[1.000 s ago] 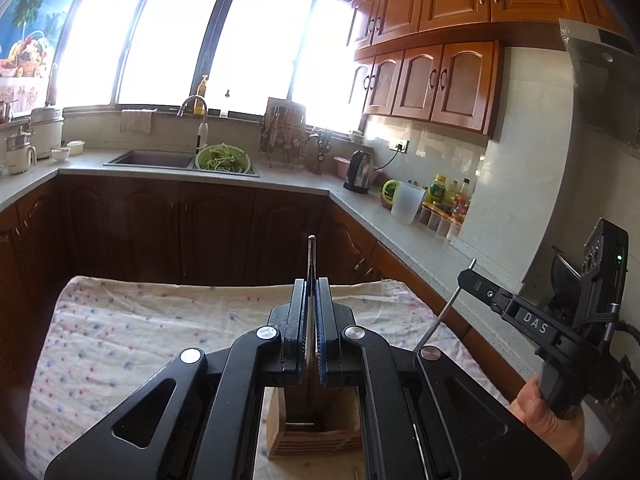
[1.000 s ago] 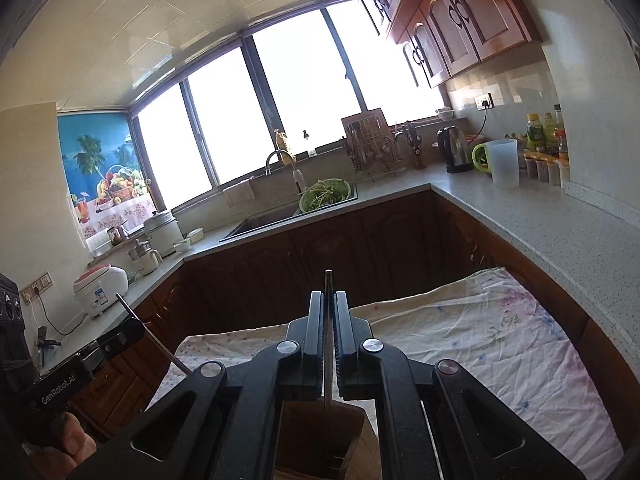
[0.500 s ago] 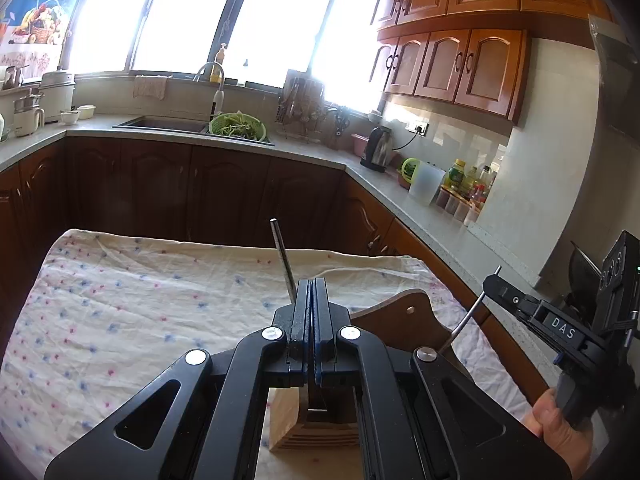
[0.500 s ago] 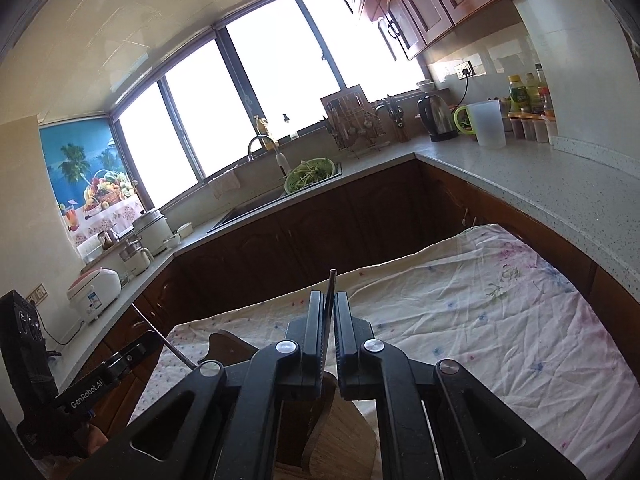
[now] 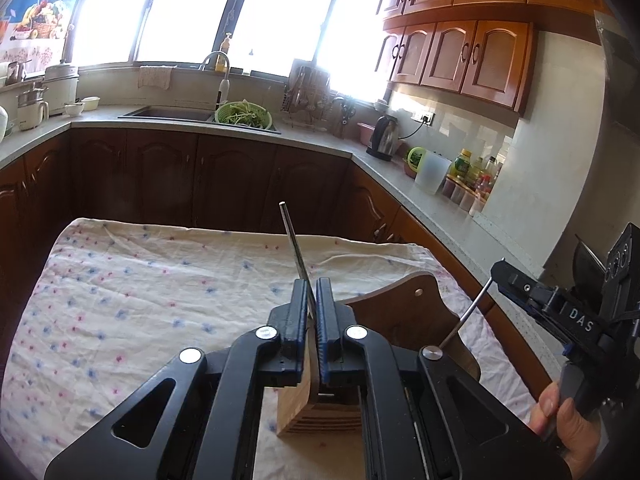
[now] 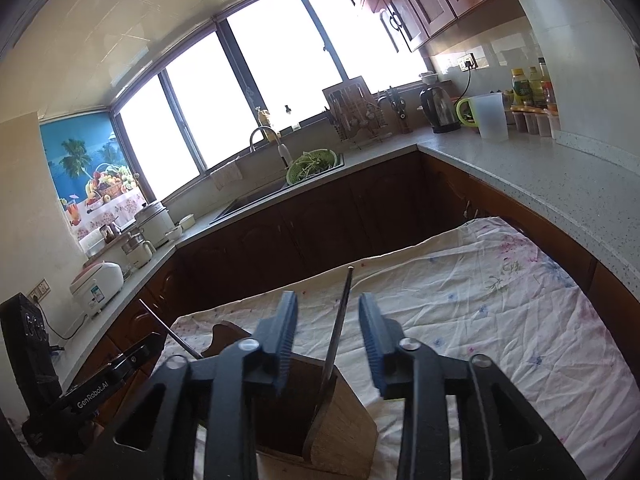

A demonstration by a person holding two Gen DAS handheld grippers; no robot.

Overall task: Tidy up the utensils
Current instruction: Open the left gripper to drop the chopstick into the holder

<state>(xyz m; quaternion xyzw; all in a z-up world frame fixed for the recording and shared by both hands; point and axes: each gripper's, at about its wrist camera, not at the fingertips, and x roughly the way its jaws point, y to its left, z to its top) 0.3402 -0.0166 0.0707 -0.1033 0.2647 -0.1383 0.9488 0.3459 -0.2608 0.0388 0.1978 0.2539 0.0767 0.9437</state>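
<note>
A wooden utensil holder (image 5: 320, 412) with a tall curved back (image 5: 408, 312) stands on the floral cloth, right under both grippers; it also shows in the right wrist view (image 6: 340, 432). My left gripper (image 5: 311, 308) is shut on a thin metal utensil handle (image 5: 294, 244) that sticks up and leans left. My right gripper (image 6: 328, 336) is open; a thin metal utensil (image 6: 338, 320) stands free between its fingers, its lower end down in the holder. The other gripper shows at the edge of each view: the right one (image 5: 568, 312) and the left one (image 6: 92, 392).
The table carries a white floral cloth (image 5: 140, 300). Dark wood cabinets (image 5: 180, 176) and a grey counter (image 6: 560, 184) ring it, with a sink and green colander (image 5: 244, 116), a kettle (image 5: 386, 136), a jug and bottles on the counter.
My right gripper has opened and let go of its utensil, which now stands in the holder. Both views have tilted down toward the table. The left utensil leans further left.
</note>
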